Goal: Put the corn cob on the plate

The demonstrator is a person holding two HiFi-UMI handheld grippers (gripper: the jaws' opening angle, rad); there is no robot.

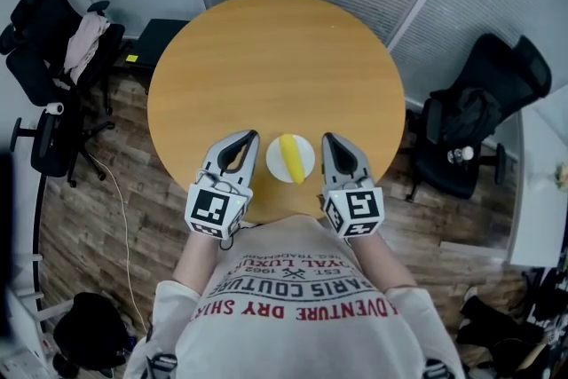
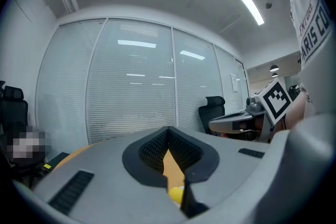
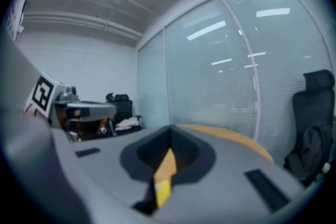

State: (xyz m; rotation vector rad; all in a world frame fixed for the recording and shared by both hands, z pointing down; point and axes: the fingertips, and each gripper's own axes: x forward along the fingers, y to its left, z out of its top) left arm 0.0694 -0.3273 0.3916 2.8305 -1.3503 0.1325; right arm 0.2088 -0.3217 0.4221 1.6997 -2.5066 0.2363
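Now, corn cob point(image 1: 290, 157): is lying lengthwise on the white plate point(image 1: 274, 161), near the edge of the table point(image 1: 266, 58) closest to the person.
Left gripper point(image 1: 251, 137): is hovering just left of the plate, jaws pressing together on nothing.
Right gripper point(image 1: 328, 138): is flanking the plate's other side, jaws likewise meeting, empty.
Reason for pose: both seem to be standing off the plate so nothing is nudging the cob.
Task stage: looking finished, judging by where the cob is sitting.

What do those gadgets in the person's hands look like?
Both the left gripper and right gripper are grey, beak-shaped shells with black ribbed pads, each carrying a white cube of black square markers. The shirt is pale with red lettering.
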